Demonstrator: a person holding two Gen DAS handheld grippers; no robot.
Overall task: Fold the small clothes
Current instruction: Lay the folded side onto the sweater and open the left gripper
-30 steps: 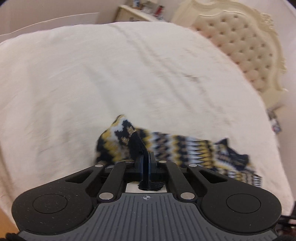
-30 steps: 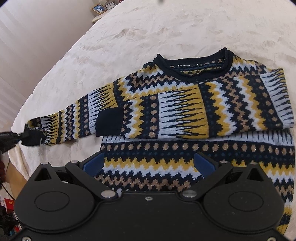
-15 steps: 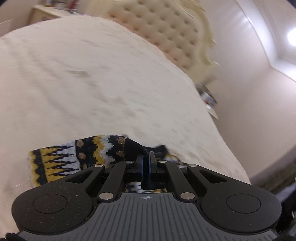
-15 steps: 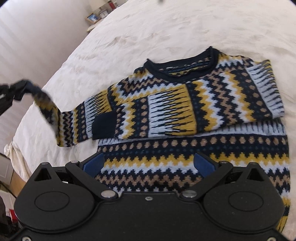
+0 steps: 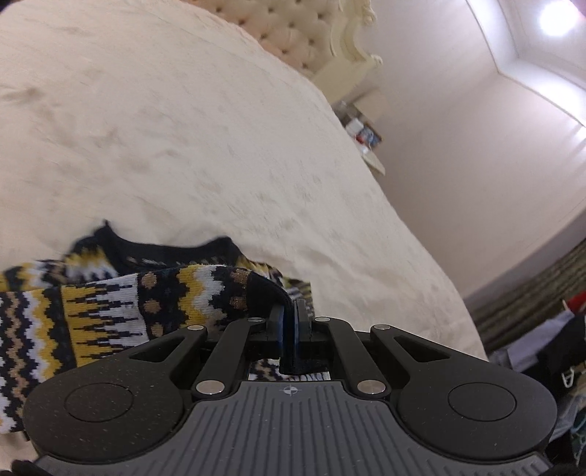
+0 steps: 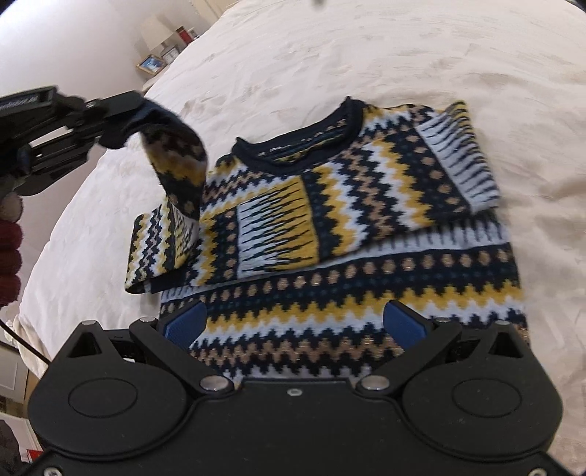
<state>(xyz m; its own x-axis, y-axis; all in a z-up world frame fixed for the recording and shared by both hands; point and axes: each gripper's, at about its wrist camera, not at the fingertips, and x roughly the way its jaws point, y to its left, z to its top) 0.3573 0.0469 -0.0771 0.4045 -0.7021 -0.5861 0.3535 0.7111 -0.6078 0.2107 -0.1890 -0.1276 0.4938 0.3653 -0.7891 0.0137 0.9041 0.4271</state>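
The left gripper point(image 5: 294, 322) is seen clamped on the dark cuff point(image 5: 271, 293) of a sleeve point(image 5: 110, 315), the blue pads pressed together with knit pinched between them. In the right wrist view the same gripper point(image 6: 124, 113) is held raised above the bed at the upper left, and the sleeve point(image 6: 175, 172) is draped down from it in a bend, its lower part folded back over itself beside the left edge of the sweater point(image 6: 329, 256). The right gripper point(image 6: 295, 322) is held with its jaws spread wide, the blue pads point(image 6: 185, 324) set well apart just above the hem area of the sweater; whether the knit is touched by them cannot be told. The sweater, patterned in navy, yellow, white and tan zigzags, is laid flat on the cream bedspread point(image 6: 403, 55), neckline point(image 6: 296, 146) turned away from the camera. The other sleeve point(image 6: 366, 205) is already laid folded across the chest, its navy cuff lying near the raised sleeve. A tufted headboard point(image 5: 289, 40) is shown at the top of the left wrist view, and a nightstand point(image 5: 366, 146) with small items is placed beside the bed. A framed picture point(image 6: 150, 64) and a lamp point(image 6: 157, 34) are visible at the far left in the right wrist view.
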